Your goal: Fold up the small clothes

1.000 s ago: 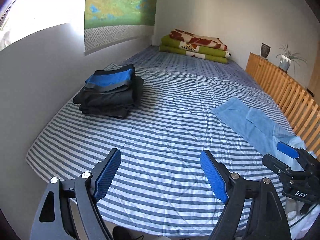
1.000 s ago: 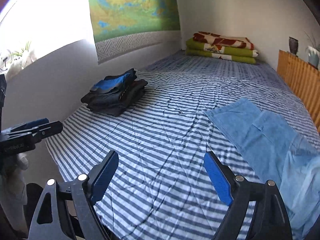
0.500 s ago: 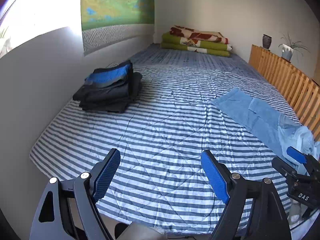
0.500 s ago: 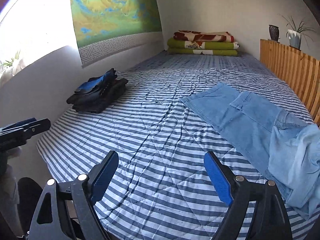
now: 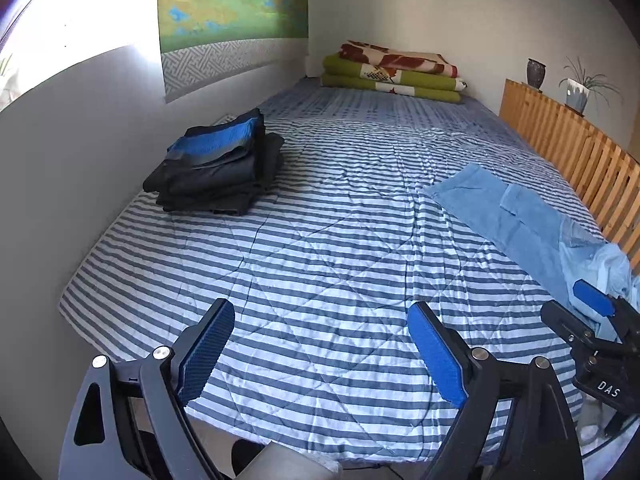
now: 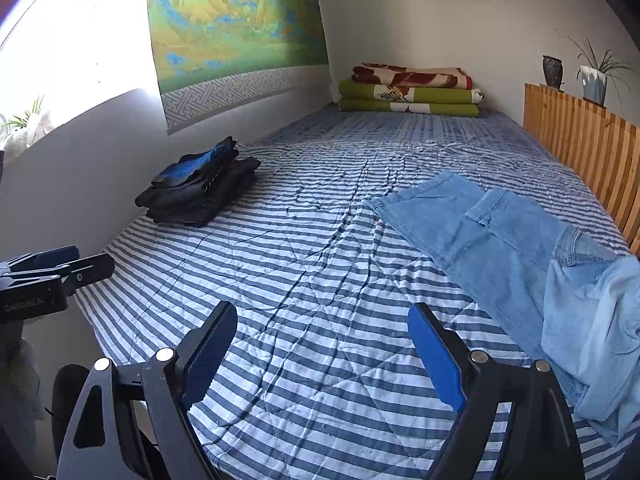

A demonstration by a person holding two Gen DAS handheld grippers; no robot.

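Light blue denim shorts (image 6: 508,248) lie spread on the right side of the striped bed, rumpled at the near end; the left wrist view shows the same shorts (image 5: 516,220). A stack of folded dark clothes (image 5: 218,164) with a blue piece on top sits by the left wall, also in the right wrist view (image 6: 198,190). My left gripper (image 5: 322,354) hangs open over the bed's near edge, holding nothing. My right gripper (image 6: 322,354) is open too, just left of the shorts' near end, and appears at the right edge of the left wrist view (image 5: 588,312).
The striped quilt (image 5: 340,240) covers the bed. Folded green and red blankets (image 6: 408,92) lie at the far end. A wooden slatted rail (image 6: 580,148) with a vase and a potted plant runs along the right. A wall hanging (image 6: 232,28) covers the left wall.
Both grippers stay open and empty. Both views have shifted a little; the right wrist view swung right, bringing the shorts closer and fuller into view.
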